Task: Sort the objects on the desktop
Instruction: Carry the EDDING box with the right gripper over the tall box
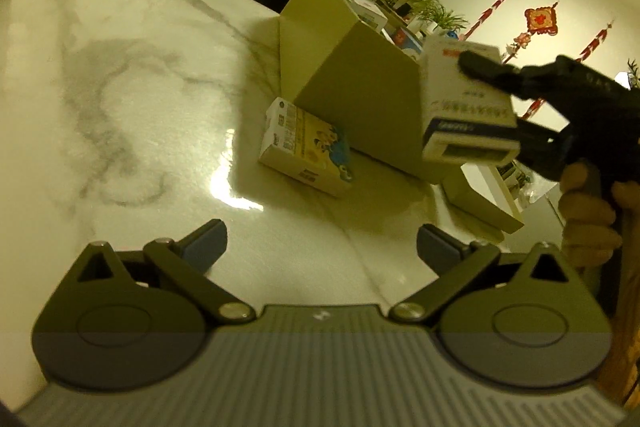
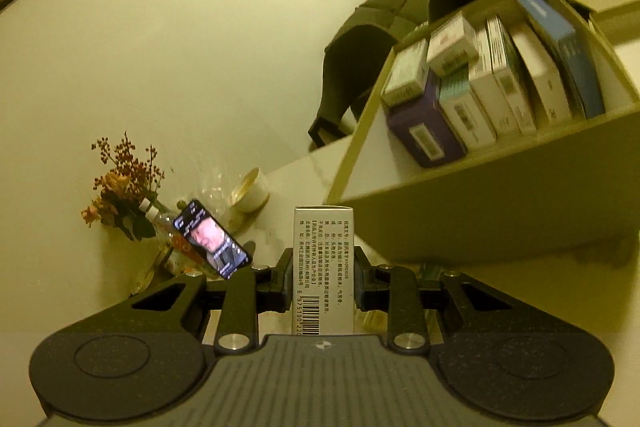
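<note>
My right gripper (image 2: 323, 287) is shut on a white medicine box (image 2: 323, 267) with a barcode; the left wrist view shows that same white box (image 1: 464, 107) held in the air beside the cardboard box (image 1: 360, 83). The open cardboard box (image 2: 480, 183) holds several upright medicine boxes (image 2: 500, 83). A yellow and white carton (image 1: 306, 145) lies flat on the marble table (image 1: 120, 87) in front of the cardboard box. My left gripper (image 1: 320, 247) hovers open over the table, with nothing between its fingers.
A lit phone (image 2: 212, 239) leans near a vase of dried flowers (image 2: 124, 187), a plastic bottle and a white cup (image 2: 250, 191). Dark chairs (image 2: 372, 27) stand behind the table. A hand (image 1: 588, 211) holds the right gripper. A flat white box (image 1: 484, 199) lies at the table's right.
</note>
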`<state>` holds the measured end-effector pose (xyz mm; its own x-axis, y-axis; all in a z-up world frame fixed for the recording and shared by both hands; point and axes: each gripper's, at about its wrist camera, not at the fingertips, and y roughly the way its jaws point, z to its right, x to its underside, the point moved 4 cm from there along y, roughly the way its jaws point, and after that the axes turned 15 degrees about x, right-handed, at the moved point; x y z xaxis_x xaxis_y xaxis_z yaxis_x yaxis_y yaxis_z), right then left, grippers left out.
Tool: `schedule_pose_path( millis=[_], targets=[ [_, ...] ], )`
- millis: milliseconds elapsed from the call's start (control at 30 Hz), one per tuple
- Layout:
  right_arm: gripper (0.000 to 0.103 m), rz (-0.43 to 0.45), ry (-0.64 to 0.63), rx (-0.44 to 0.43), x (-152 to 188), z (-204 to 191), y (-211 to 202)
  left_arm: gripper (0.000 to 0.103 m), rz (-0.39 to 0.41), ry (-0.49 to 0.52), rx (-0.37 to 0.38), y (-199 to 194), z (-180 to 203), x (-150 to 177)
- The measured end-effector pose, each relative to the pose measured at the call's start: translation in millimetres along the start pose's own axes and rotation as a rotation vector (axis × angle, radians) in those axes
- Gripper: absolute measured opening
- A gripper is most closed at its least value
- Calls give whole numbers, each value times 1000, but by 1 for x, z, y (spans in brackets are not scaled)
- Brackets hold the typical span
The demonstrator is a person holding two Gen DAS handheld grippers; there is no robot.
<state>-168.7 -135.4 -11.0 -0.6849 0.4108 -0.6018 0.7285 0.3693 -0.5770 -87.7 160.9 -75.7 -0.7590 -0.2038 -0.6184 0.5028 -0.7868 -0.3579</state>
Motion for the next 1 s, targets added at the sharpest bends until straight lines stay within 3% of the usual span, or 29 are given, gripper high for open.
schedule_pose_path(
  millis=[533,800,1000],
  targets=[
    [31,75,27,9,-52,7,-10,103,5,-12,10,6,-8,-17],
    [31,121,59,69,-87,28,-12,103,-15,-9,8,17,-10,-28],
    [31,129,92,161,-116,54,3,103,-15,-15,-2,21,-13,-35]
  ],
)
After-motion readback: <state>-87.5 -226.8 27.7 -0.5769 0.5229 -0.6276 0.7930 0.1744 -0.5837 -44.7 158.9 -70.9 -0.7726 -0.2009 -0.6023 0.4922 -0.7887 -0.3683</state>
